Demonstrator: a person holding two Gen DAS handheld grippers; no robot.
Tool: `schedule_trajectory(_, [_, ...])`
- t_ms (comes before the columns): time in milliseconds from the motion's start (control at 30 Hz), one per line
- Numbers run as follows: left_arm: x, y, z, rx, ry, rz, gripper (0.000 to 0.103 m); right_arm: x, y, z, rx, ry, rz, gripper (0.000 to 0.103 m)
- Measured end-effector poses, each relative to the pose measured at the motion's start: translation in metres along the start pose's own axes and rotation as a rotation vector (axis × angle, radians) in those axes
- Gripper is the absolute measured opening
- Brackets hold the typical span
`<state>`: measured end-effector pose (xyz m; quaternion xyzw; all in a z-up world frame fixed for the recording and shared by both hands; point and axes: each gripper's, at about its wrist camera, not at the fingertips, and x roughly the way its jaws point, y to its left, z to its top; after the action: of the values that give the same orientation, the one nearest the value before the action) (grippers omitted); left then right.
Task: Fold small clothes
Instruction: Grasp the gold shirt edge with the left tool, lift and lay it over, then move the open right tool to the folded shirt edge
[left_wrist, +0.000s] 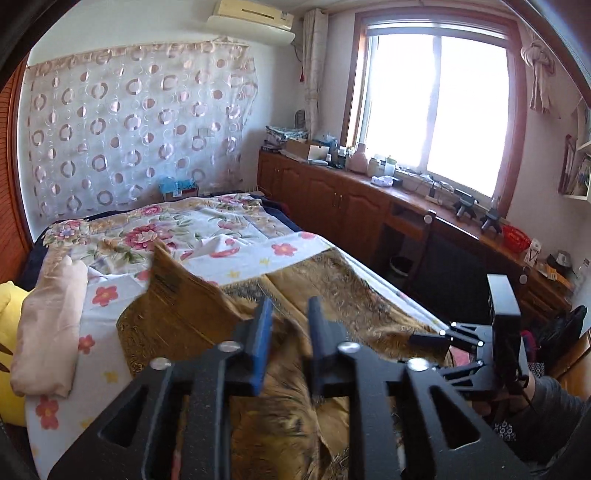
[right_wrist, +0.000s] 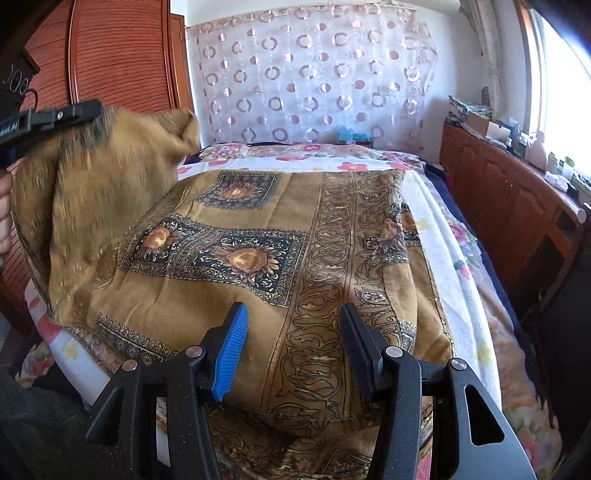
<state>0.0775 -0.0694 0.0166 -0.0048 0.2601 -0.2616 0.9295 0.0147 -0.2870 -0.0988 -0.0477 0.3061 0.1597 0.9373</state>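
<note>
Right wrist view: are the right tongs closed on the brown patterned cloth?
No. The right tongs stand open above the brown patterned cloth, nothing pinched between them.

A home bedroom; bed (left_wrist: 280, 236), wooden cabinets (left_wrist: 332, 199), curtained window (left_wrist: 436, 107)
</note>
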Motion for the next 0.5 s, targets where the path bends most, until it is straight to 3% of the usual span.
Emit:
schedule_trajectory(67, [-0.004, 0.003, -0.006, -0.002, 0.007, 0.001, 0.041, 0.001, 0.000, 0.000, 0.000, -0.001, 0.005, 0.053])
schedule_trajectory(200, [-0.008, 0.013, -0.017, -0.019, 0.024, 0.027, 0.073, 0.006, 0.002, 0.004, 0.002, -0.004, 0.020, 0.053])
schedule_trajectory(233, [-0.010, 0.017, -0.021, -0.028, 0.025, 0.039, 0.077, 0.007, 0.004, 0.006, -0.001, -0.006, 0.025, 0.053])
schedule_trajectory(500, [-0.016, 0.043, -0.052, -0.090, 0.039, 0.160, 0.077, 0.027, 0.032, 0.032, -0.054, -0.024, 0.094, 0.053])
